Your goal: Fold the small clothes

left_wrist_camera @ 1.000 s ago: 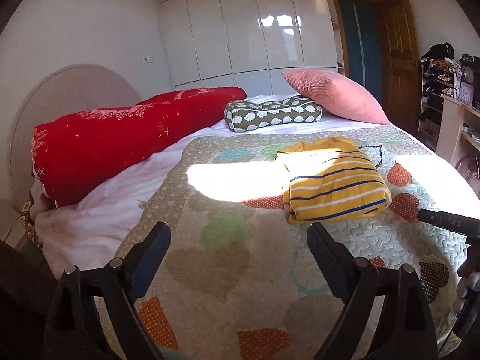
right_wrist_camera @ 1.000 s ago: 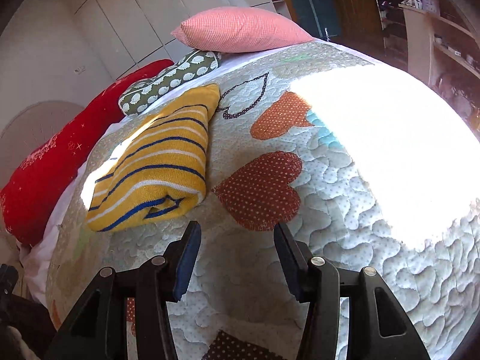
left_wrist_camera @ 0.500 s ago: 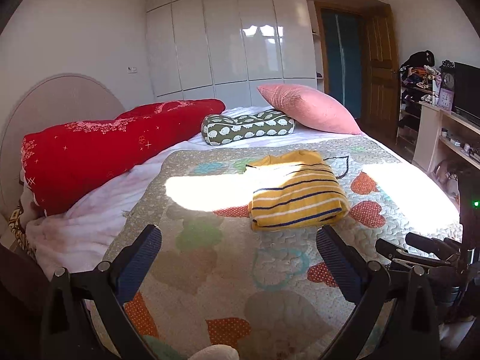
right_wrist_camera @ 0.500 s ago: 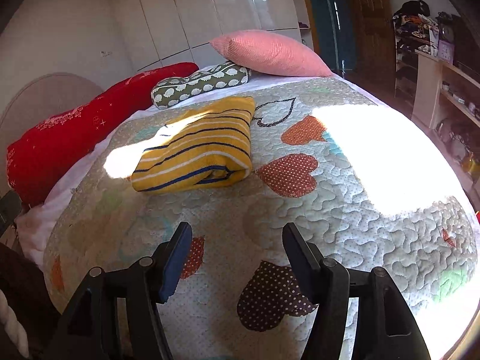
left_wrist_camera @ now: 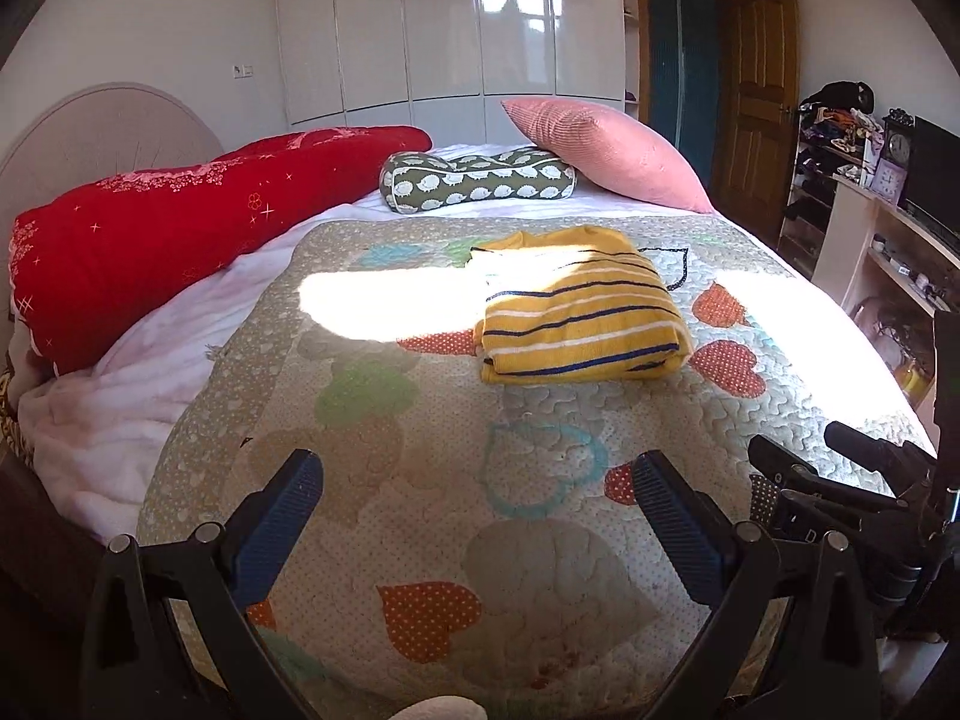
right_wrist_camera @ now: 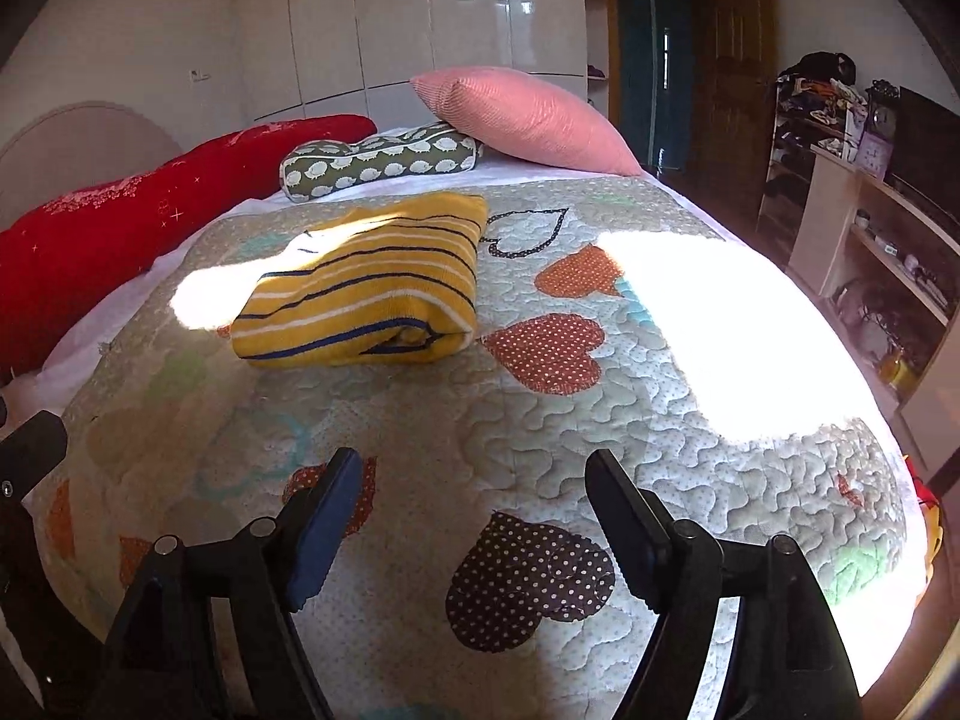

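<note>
A yellow sweater (left_wrist_camera: 579, 306) with navy and white stripes lies folded into a compact rectangle on the heart-patterned quilt (left_wrist_camera: 420, 480); it also shows in the right wrist view (right_wrist_camera: 372, 288). My left gripper (left_wrist_camera: 474, 504) is open and empty, held above the near end of the bed, well short of the sweater. My right gripper (right_wrist_camera: 474, 498) is open and empty, also back over the near end of the quilt (right_wrist_camera: 600, 420). The right gripper's body shows at the right edge of the left wrist view (left_wrist_camera: 840, 492).
A red bolster (left_wrist_camera: 180, 234), a green patterned cushion (left_wrist_camera: 480, 180) and a pink pillow (left_wrist_camera: 606, 150) lie at the far side of the bed. White bedding (left_wrist_camera: 120, 396) bunches at the left. Shelves with clutter (left_wrist_camera: 870, 210) stand to the right.
Both grippers have pulled back from the folded sweater toward the near end of the bed and risen. The sweater stays still, now farther away in both views.
</note>
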`<state>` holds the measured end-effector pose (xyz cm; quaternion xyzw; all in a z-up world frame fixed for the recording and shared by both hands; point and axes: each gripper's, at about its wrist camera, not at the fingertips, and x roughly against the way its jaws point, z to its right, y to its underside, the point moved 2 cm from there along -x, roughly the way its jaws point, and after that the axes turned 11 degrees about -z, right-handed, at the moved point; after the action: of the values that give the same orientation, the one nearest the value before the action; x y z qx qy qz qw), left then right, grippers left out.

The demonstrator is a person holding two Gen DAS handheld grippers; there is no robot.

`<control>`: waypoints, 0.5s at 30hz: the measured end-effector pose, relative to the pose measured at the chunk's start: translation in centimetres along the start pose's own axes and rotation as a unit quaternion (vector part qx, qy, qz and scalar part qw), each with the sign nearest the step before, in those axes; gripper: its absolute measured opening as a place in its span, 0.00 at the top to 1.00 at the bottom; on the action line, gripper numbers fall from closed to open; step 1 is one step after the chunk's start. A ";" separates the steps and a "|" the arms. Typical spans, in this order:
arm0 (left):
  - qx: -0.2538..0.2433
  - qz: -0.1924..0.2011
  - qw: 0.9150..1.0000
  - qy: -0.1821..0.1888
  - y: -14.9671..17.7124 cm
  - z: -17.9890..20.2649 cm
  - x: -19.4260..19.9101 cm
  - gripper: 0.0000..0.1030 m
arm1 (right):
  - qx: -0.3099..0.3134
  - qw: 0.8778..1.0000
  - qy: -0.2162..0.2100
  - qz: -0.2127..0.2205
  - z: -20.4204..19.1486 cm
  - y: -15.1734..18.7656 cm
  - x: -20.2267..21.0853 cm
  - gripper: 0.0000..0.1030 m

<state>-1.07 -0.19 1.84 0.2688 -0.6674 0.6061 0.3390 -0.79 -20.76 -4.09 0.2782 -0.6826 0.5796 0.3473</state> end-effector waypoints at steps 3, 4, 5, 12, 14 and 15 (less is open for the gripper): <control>-0.003 -0.019 1.000 0.003 0.5 0.0 -1.3 0.00 | 0.008 1.000 0.001 -0.009 -0.6 0.3 -0.7 0.22; -0.004 -0.026 1.000 0.004 0.6 0.0 -1.8 0.00 | 0.011 1.000 0.003 -0.010 -0.8 0.3 -0.9 0.22; -0.005 -0.033 0.999 0.004 0.8 0.0 -2.2 0.00 | 0.014 1.000 0.004 -0.013 -0.9 0.3 -1.1 0.22; -0.004 -0.067 0.998 0.007 0.7 -0.3 -5.2 0.00 | 0.031 0.999 0.008 -0.038 -2.0 -0.1 -3.6 0.22; 0.000 -0.070 0.998 0.005 0.2 -0.4 -5.9 0.00 | 0.039 0.998 0.009 -0.043 -2.4 -0.4 -4.2 0.22; 0.002 -0.072 0.997 0.004 -0.1 -0.4 -6.2 0.00 | 0.041 0.998 0.010 -0.043 -2.7 -0.7 -4.5 0.22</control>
<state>2.92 -0.10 -2.93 0.3145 -0.6439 0.5820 0.3843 2.82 -18.35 -7.03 0.3160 -0.6423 0.5940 0.3671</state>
